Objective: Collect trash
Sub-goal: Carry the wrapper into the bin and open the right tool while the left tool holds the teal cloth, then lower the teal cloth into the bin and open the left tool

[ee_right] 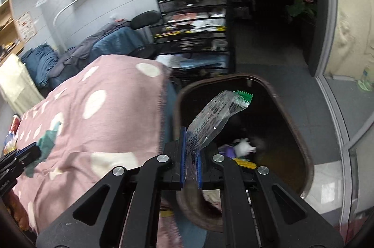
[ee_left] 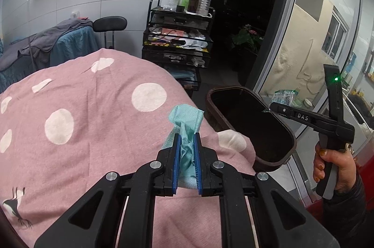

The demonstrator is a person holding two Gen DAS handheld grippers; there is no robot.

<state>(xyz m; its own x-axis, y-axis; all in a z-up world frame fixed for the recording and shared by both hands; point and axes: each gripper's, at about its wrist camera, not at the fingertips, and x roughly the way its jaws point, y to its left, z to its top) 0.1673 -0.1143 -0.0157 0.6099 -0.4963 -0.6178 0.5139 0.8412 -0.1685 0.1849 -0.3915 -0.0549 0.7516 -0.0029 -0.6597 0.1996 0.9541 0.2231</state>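
Note:
My left gripper [ee_left: 187, 137] is shut on a crumpled teal tissue [ee_left: 187, 118] and holds it over the pink spotted blanket [ee_left: 93, 107]. It also shows at the left edge of the right wrist view [ee_right: 35, 151] with the tissue [ee_right: 48, 140]. My right gripper [ee_right: 190, 141] is shut on a clear plastic wrapper with a green end [ee_right: 215, 114] and holds it over the open brown trash bin [ee_right: 301, 145]. The bin [ee_left: 289, 154] stands right of the bed, with trash inside. The right gripper [ee_left: 274, 107] hovers at its far rim, holding the wrapper [ee_left: 284, 96].
A black trolley [ee_left: 177, 37] with bottles on top stands behind the bed, next to a dark doorway. A black stool [ee_left: 109, 23] and a bed with blue and grey covers [ee_left: 46, 47] are at the back left. A glass door [ee_left: 315, 37] is to the right.

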